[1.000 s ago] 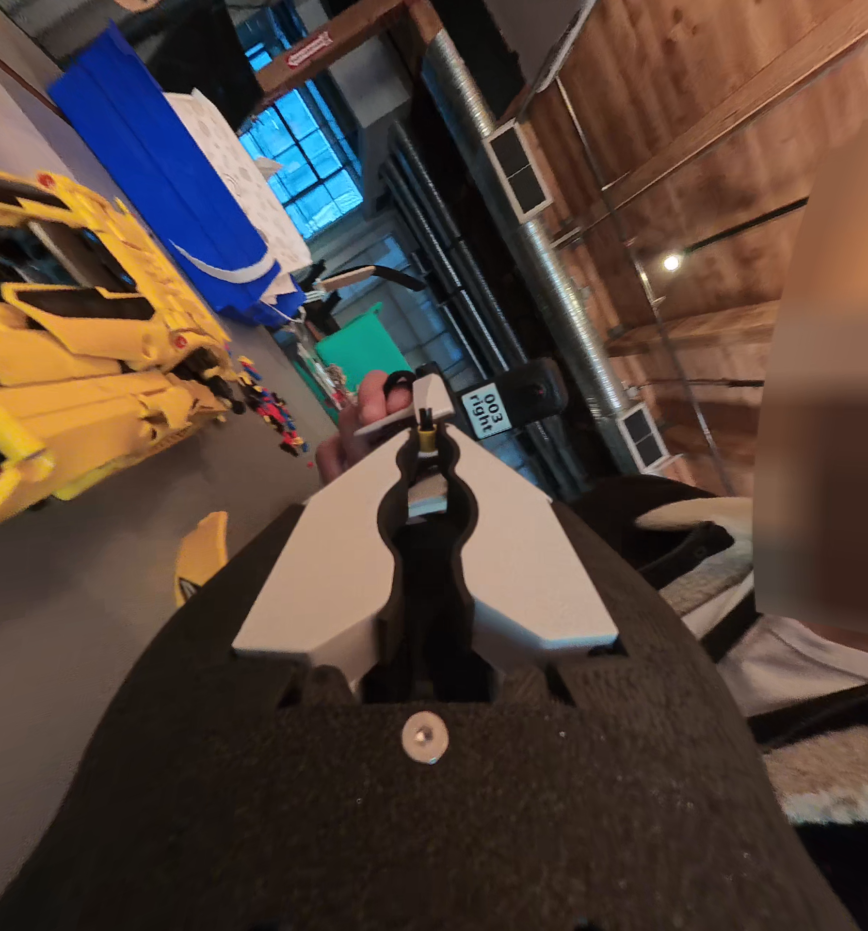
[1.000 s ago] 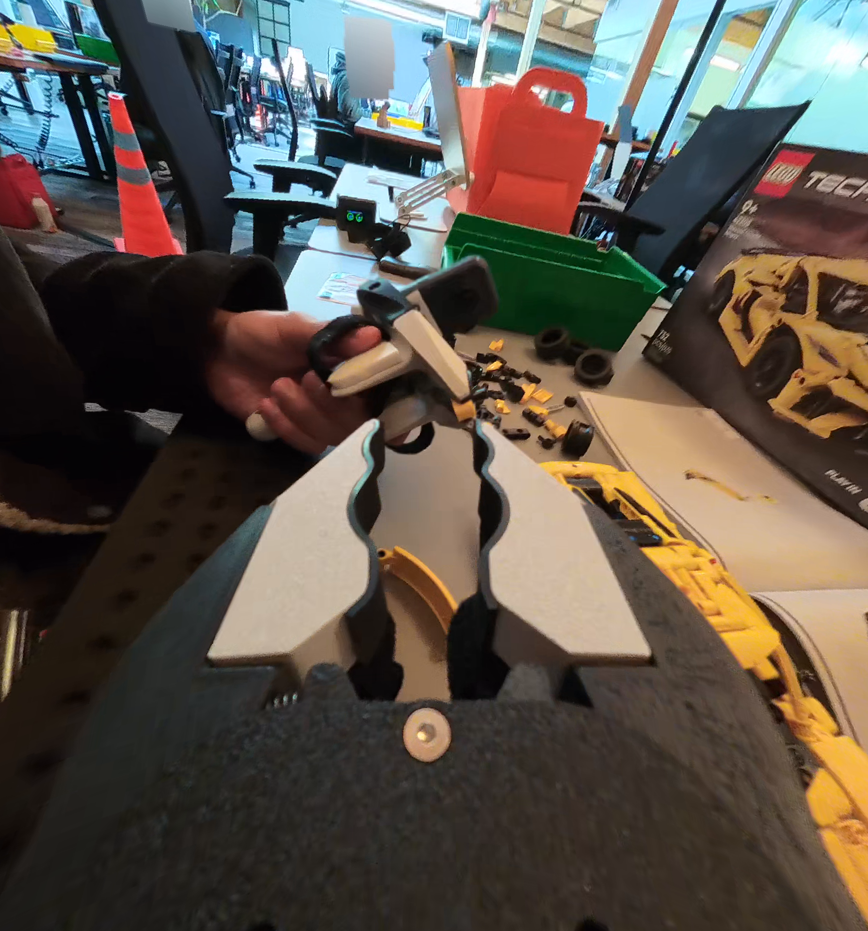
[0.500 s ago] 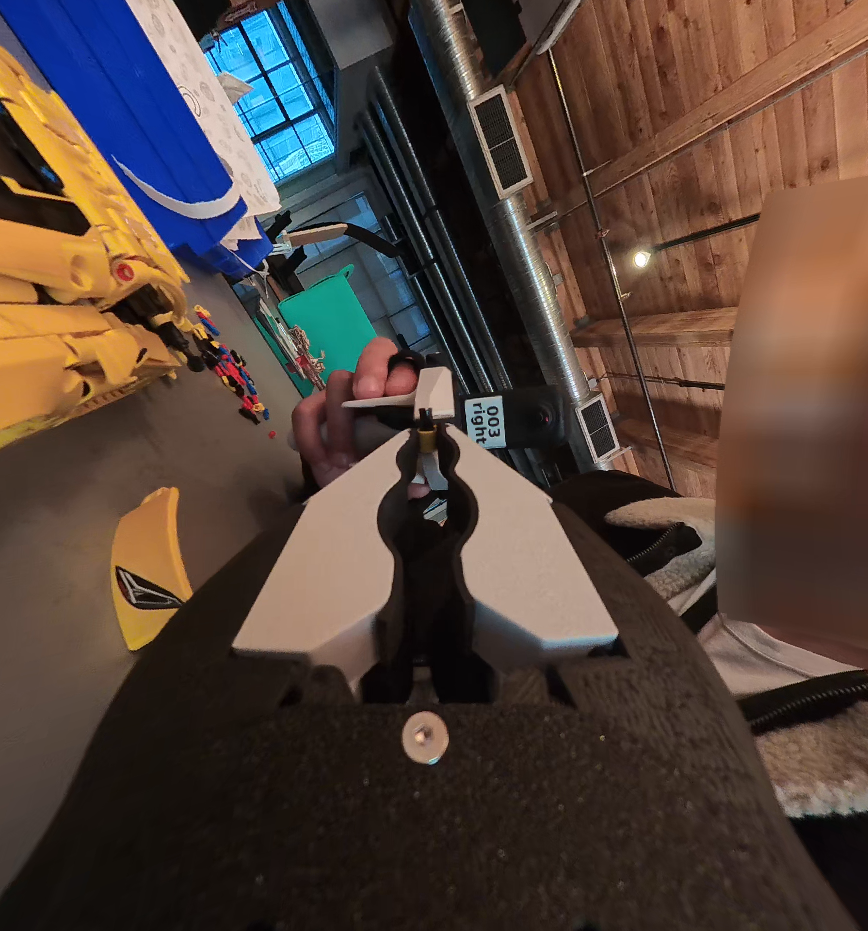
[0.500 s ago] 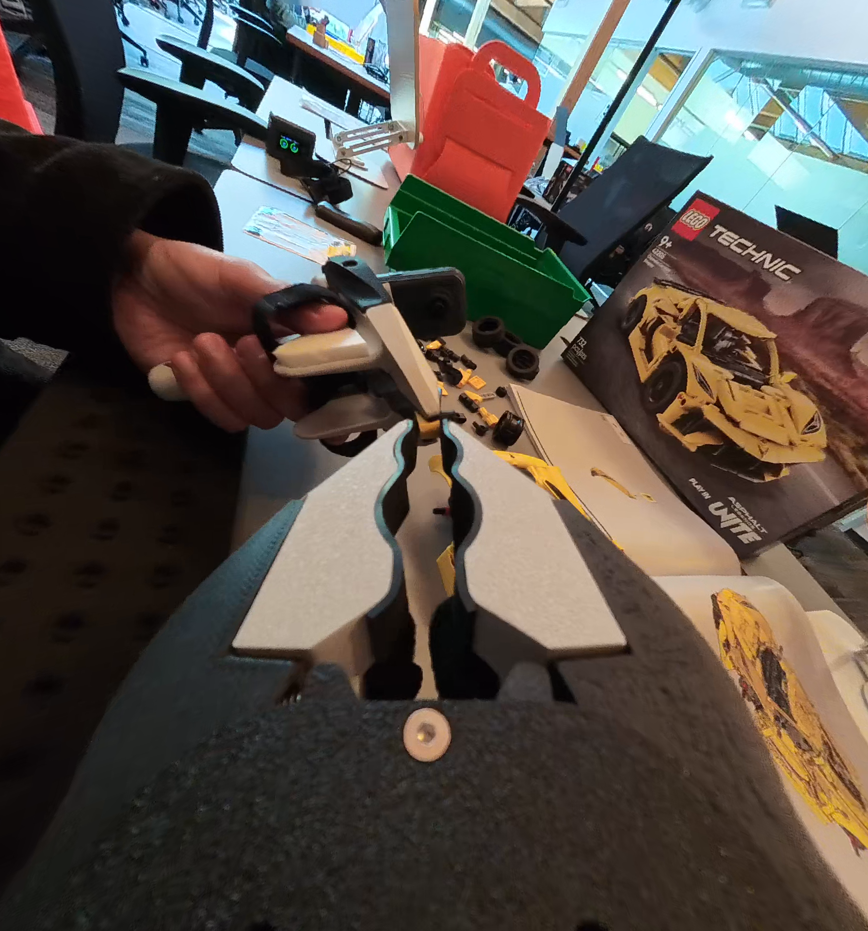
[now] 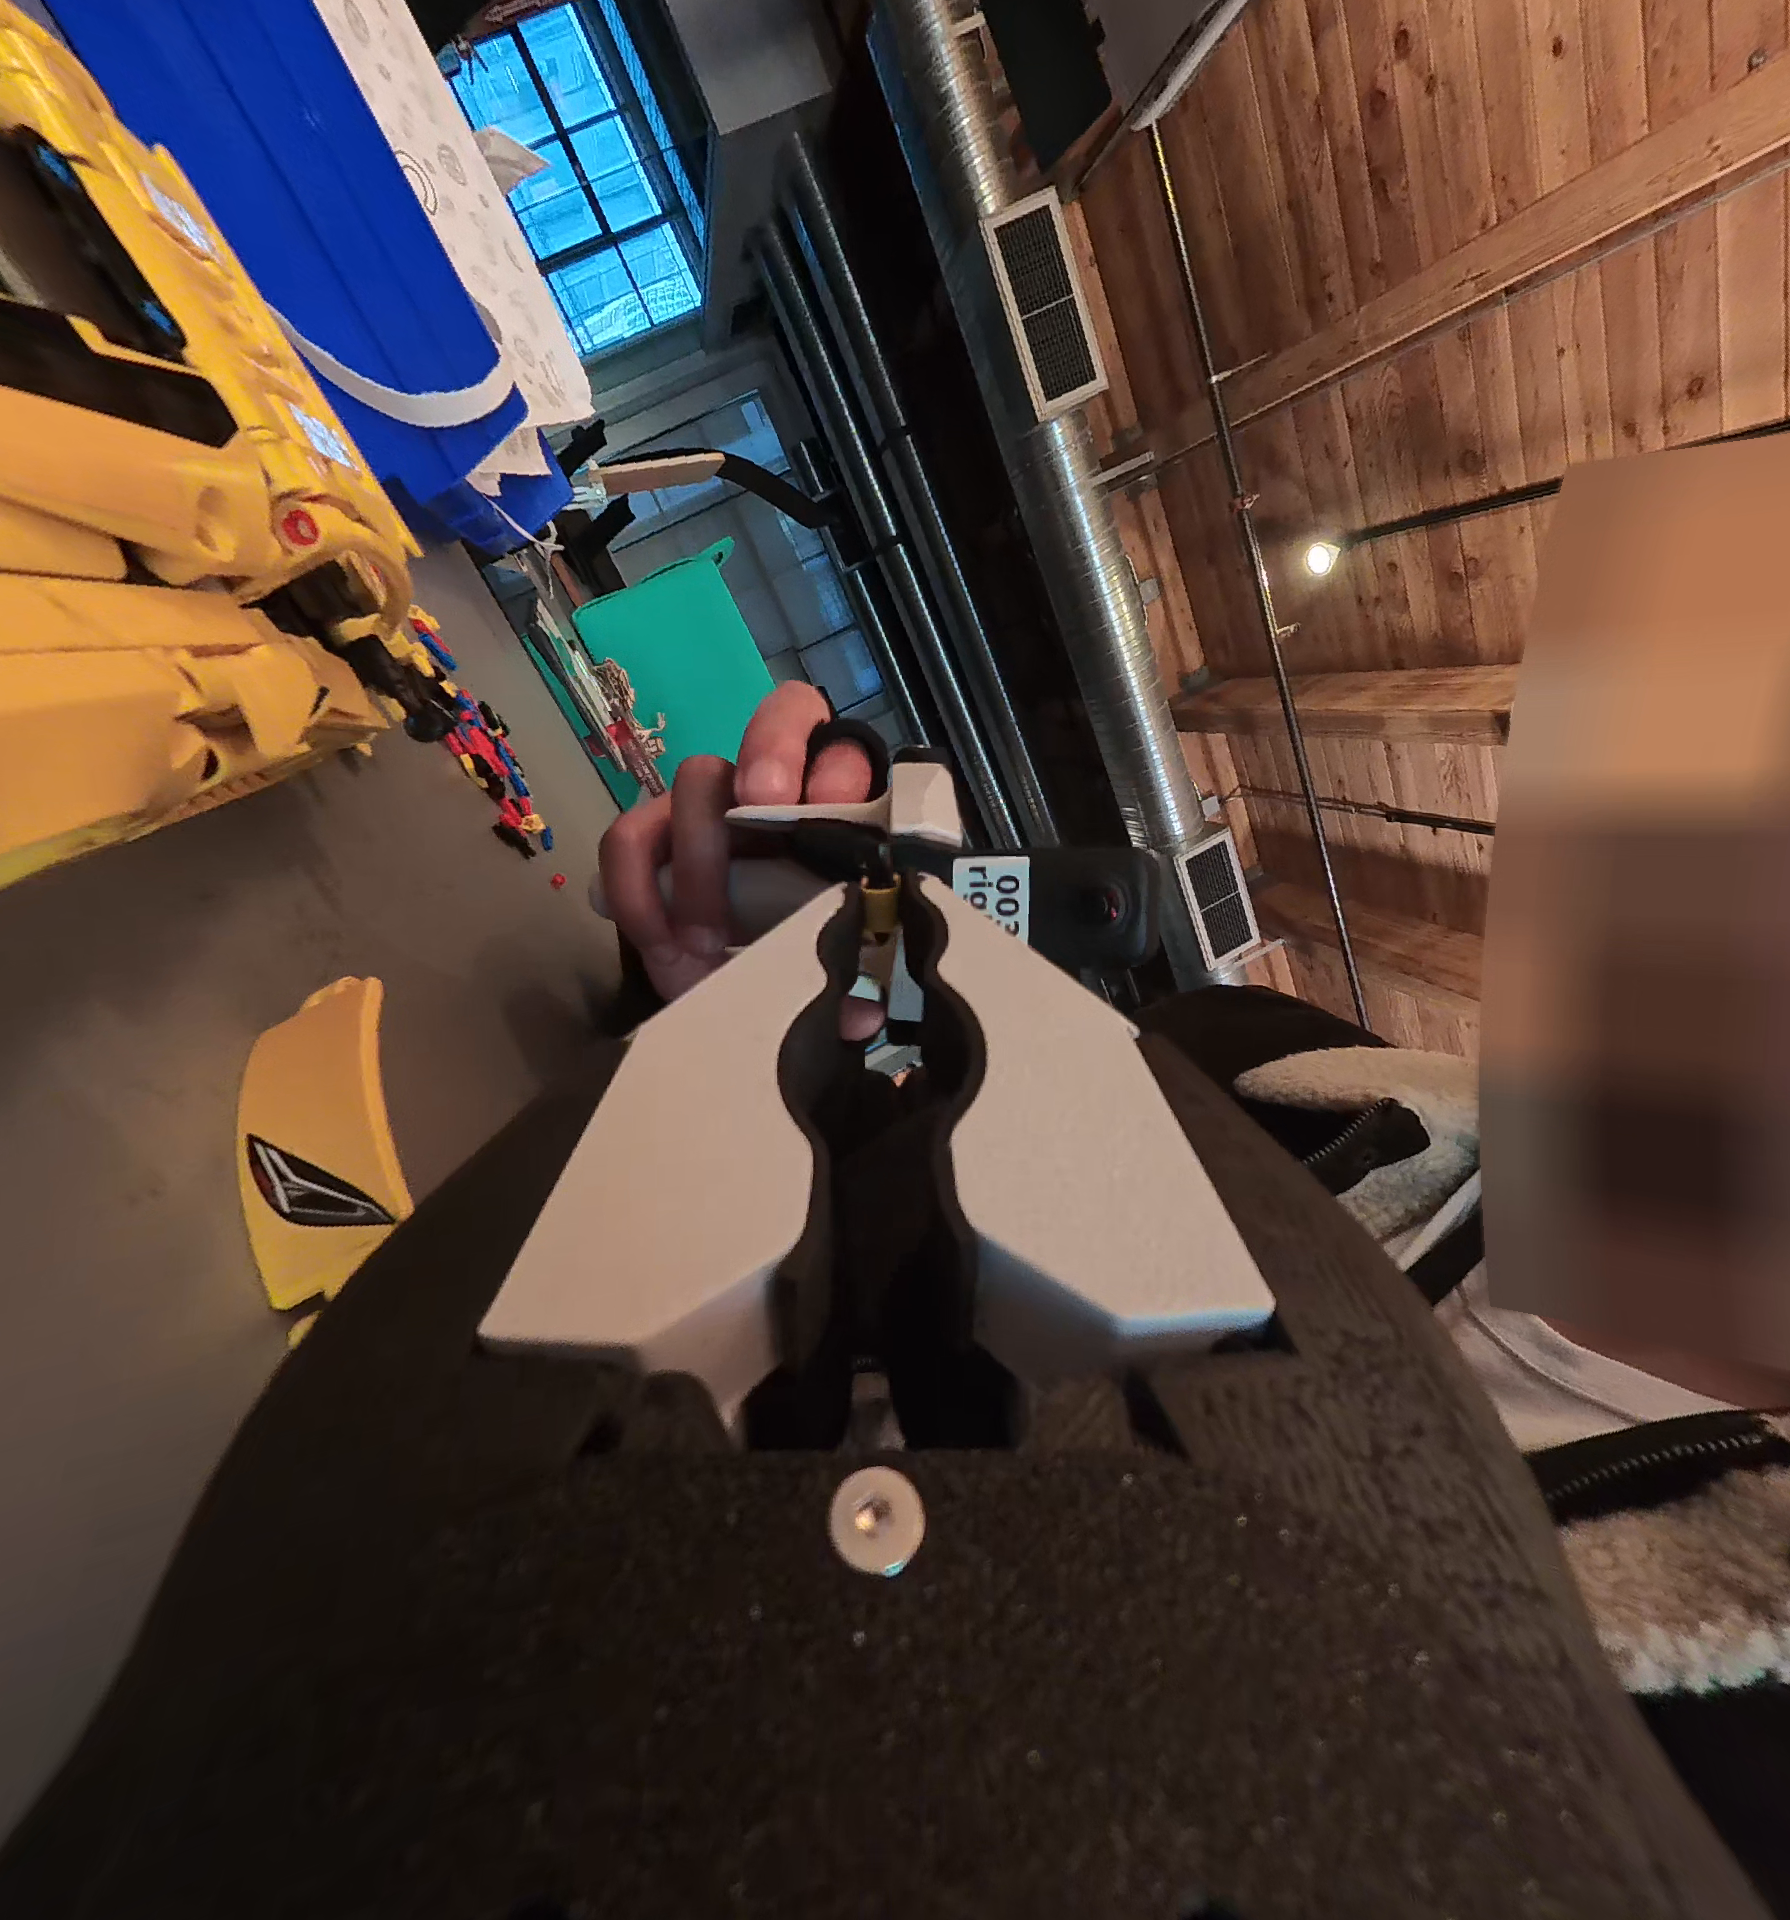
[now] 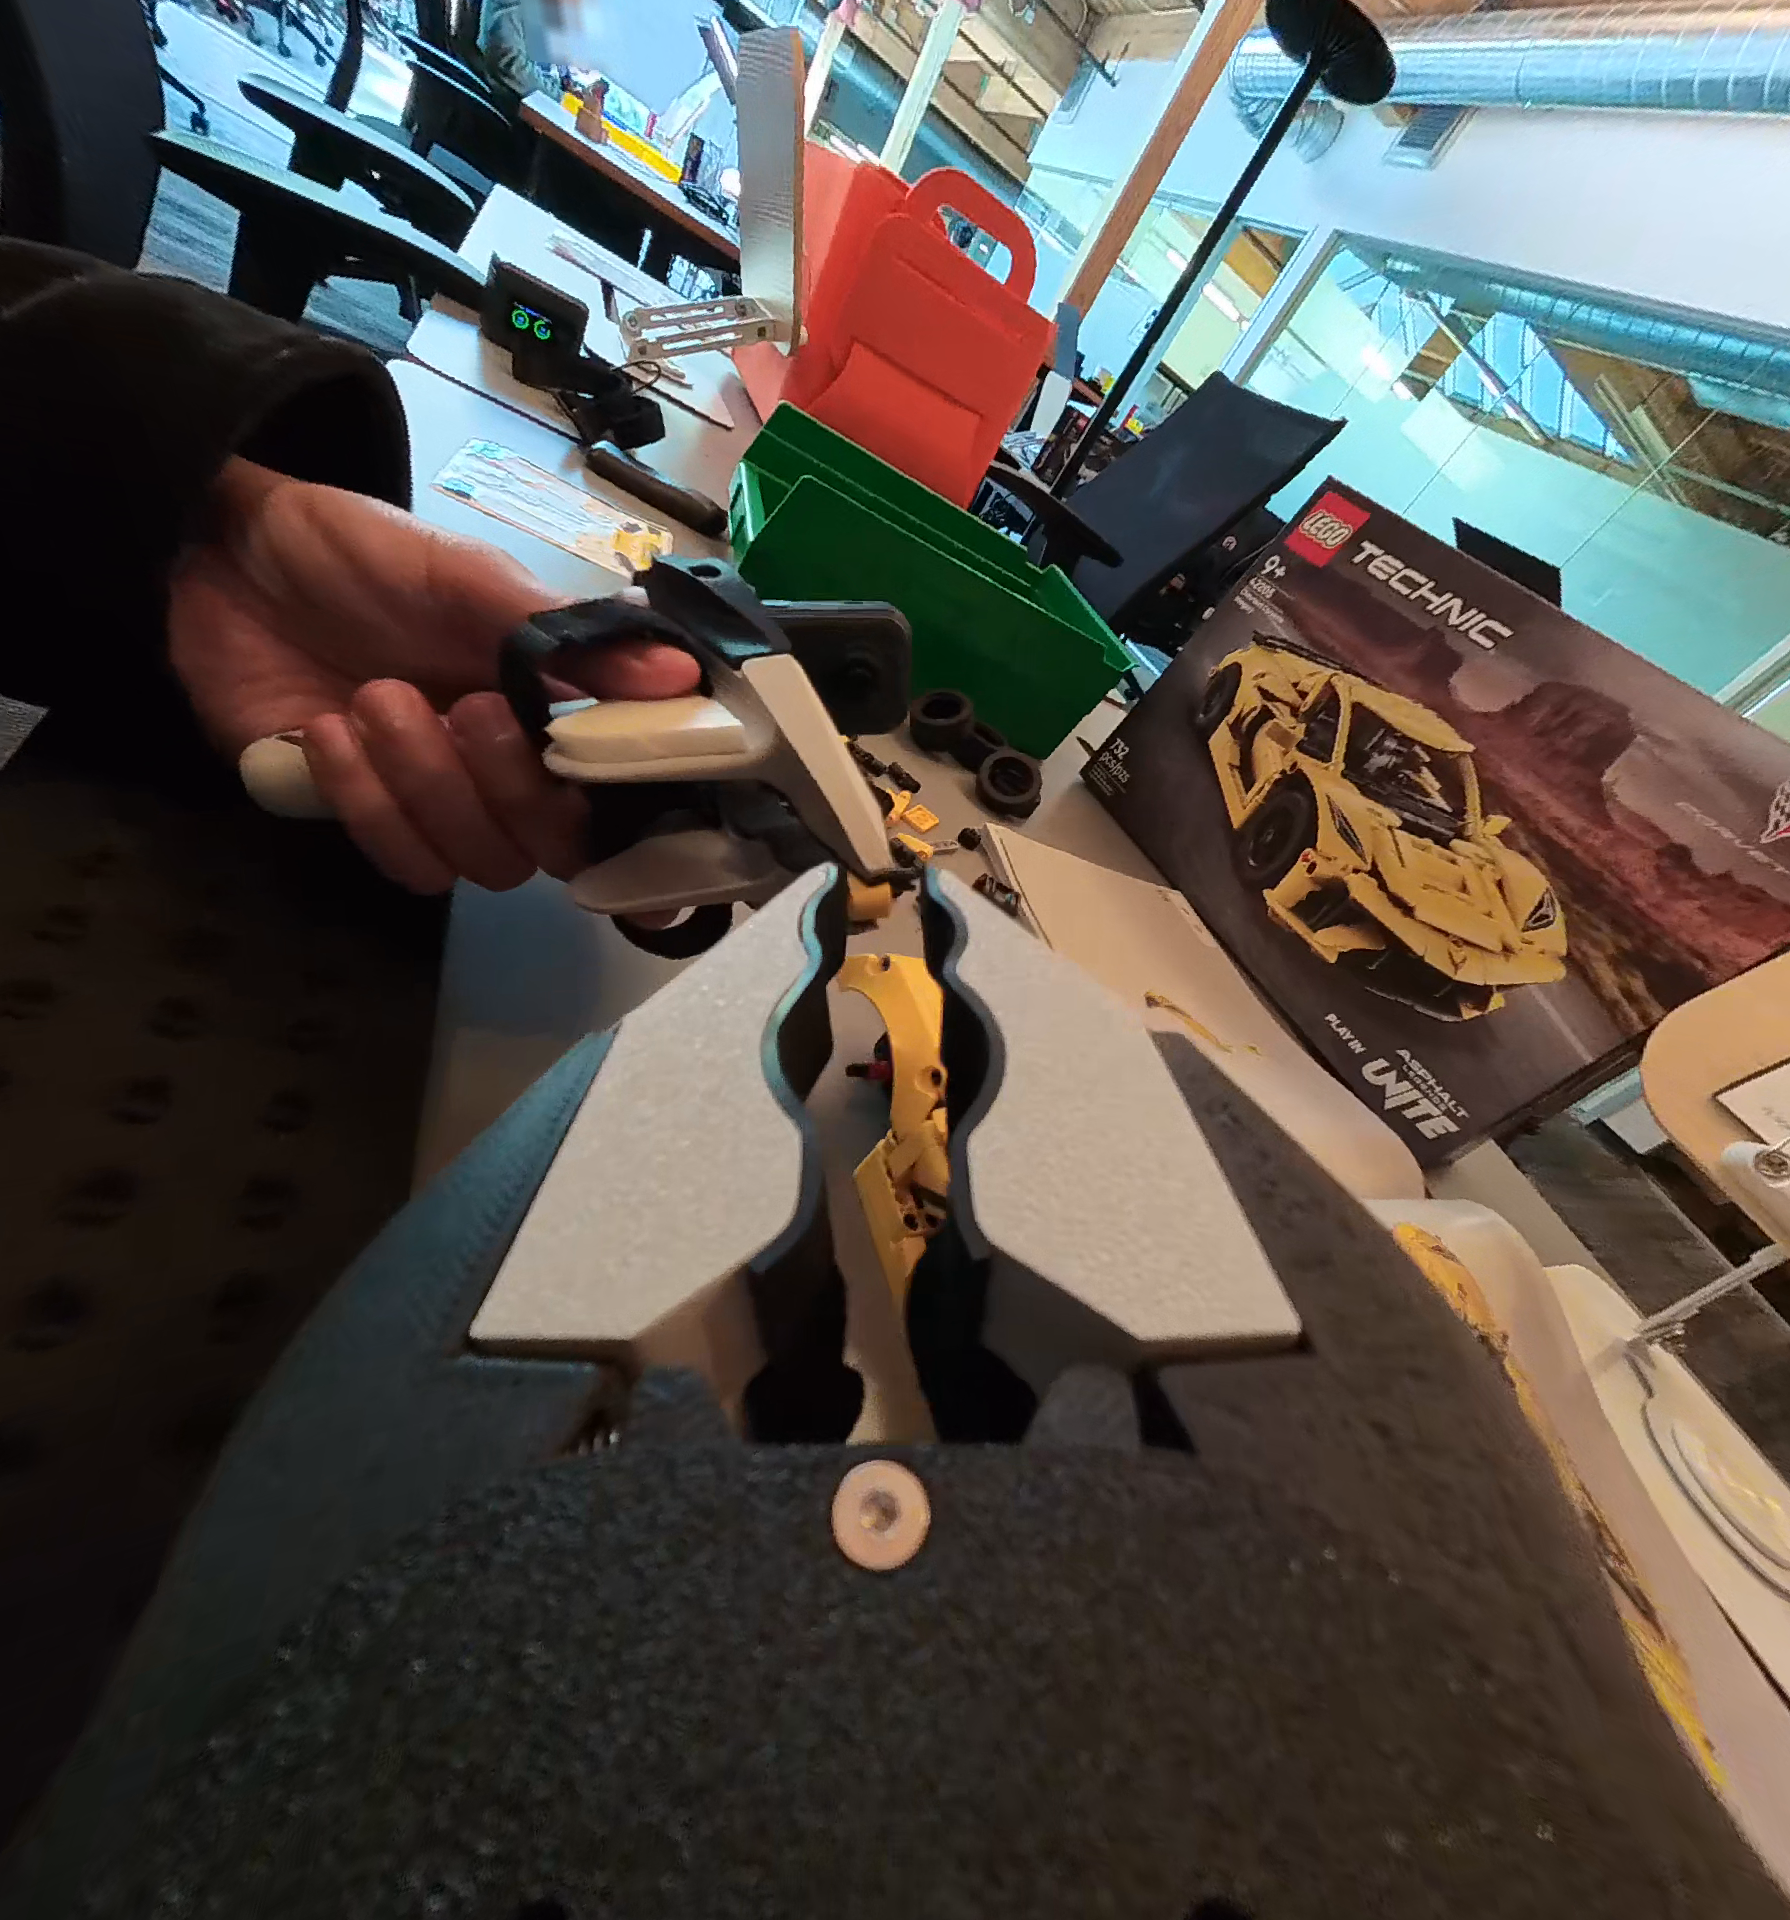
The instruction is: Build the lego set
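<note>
- The task's thing right now is a tiny yellow plastic connector piece (image 5: 878,906) with a thin black pin at one end, held up in the air above the near edge of the grey table (image 5: 143,987), between the two tools.
- The left gripper (image 5: 880,914), with pale wedge-shaped fingers and wavy dark rubber edges, is clenched on that piece at the very tips.
- The right gripper (image 6: 878,896) comes at it from the opposite side; its jaws stand a little apart around the piece, not pressed on it as far as I can tell.
- I judge the piece featherlight, rigid and smooth, so it could easily twist or pop out of a tip pinch; a hold across its flat sides, square to the pads, looks safest.
- A curved yellow fender panel (image 5: 314,1132) with a dark sticker lies flat on the table, on the near left in the left wrist view.
- The partly built yellow car model (image 5: 112,540), angular and hard-shelled, sits far left, with small red, blue and black loose bits (image 5: 480,748) scattered just beside it.
- In the right wrist view a green plastic bin (image 6: 922,613), black rubber tyres (image 6: 979,753) and the glossy printed set box (image 6: 1473,821) stand further off.
</note>
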Demonstrator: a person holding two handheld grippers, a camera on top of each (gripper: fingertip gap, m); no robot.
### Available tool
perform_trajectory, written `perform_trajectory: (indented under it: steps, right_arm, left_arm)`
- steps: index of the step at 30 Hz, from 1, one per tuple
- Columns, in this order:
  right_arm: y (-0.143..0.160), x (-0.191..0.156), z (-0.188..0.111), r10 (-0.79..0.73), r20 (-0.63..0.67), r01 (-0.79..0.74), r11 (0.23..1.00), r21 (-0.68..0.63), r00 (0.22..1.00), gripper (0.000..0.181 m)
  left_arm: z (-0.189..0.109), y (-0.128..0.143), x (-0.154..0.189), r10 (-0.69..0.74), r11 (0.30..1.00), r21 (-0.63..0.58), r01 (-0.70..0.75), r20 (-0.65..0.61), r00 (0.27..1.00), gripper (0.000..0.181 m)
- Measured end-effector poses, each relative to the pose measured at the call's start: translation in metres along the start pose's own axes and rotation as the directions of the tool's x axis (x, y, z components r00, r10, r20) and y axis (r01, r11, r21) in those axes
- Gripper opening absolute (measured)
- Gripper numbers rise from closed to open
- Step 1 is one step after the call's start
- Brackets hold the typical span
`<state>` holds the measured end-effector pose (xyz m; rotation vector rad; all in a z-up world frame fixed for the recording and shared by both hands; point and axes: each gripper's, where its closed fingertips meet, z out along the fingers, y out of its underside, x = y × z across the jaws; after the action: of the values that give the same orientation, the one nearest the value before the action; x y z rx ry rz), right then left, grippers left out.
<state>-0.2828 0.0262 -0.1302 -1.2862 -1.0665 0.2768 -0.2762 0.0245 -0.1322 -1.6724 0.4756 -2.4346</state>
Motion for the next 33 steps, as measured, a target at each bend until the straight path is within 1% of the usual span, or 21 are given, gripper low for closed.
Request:
perform_trajectory:
  steps: [3,6,11,14,19,22,25,30,33]
  right_arm:
    - [-0.0006,-0.0011,-0.0006,0.016,0.013,-0.016,1.000,0.001,1.000,0.010]
    - [0.0001,-0.0007,-0.0006,-0.007,0.002,0.007,1.000,-0.002,1.000,0.010]
    - [0.0031,-0.0026,0.0007,0.021,0.023,-0.020,1.000,-0.014,1.000,0.016]
    - [0.0011,-0.0049,-0.0001,-0.001,0.029,0.001,1.000,-0.007,1.000,0.006]
    - [0.0032,-0.0043,-0.0003,0.003,0.033,-0.003,1.000,-0.018,0.999,0.006]
    - [0.0044,-0.0014,-0.0029,0.016,0.036,-0.015,1.000,-0.018,0.999,0.006]
    - [0.0045,-0.0025,-0.0046,0.038,0.061,-0.038,0.999,-0.013,0.997,0.006]
    - [0.0056,-0.0043,-0.0046,0.052,0.076,-0.051,0.999,-0.014,0.996,0.006]
    - [0.0054,-0.0046,-0.0049,0.155,0.109,-0.154,0.988,-0.014,0.982,0.007]
  left_arm:
    - [0.0005,0.0008,0.0007,-0.004,1.000,-0.004,0.004,-0.007,1.000,0.007]
    - [-0.0006,-0.0005,0.0011,-0.008,1.000,0.004,0.008,-0.012,1.000,0.007]
    - [-0.0003,0.0001,0.0009,-0.012,1.000,0.000,0.012,-0.013,1.000,0.007]
    - [0.0016,0.0030,0.0019,-0.003,1.000,-0.016,0.003,-0.016,1.000,0.007]
    - [0.0016,0.0029,0.0008,0.011,1.000,-0.016,-0.011,-0.004,1.000,0.007]
    - [0.0004,0.0018,0.0017,0.035,0.999,-0.013,-0.035,0.000,0.999,0.010]
    - [0.0004,0.0025,0.0010,0.041,0.999,-0.020,-0.041,0.009,0.999,0.008]
    - [0.0000,0.0047,-0.0002,0.121,0.992,-0.051,-0.118,0.060,0.991,0.006]
    - [0.0004,0.0051,0.0011,0.189,0.981,-0.066,-0.184,0.082,0.979,0.006]
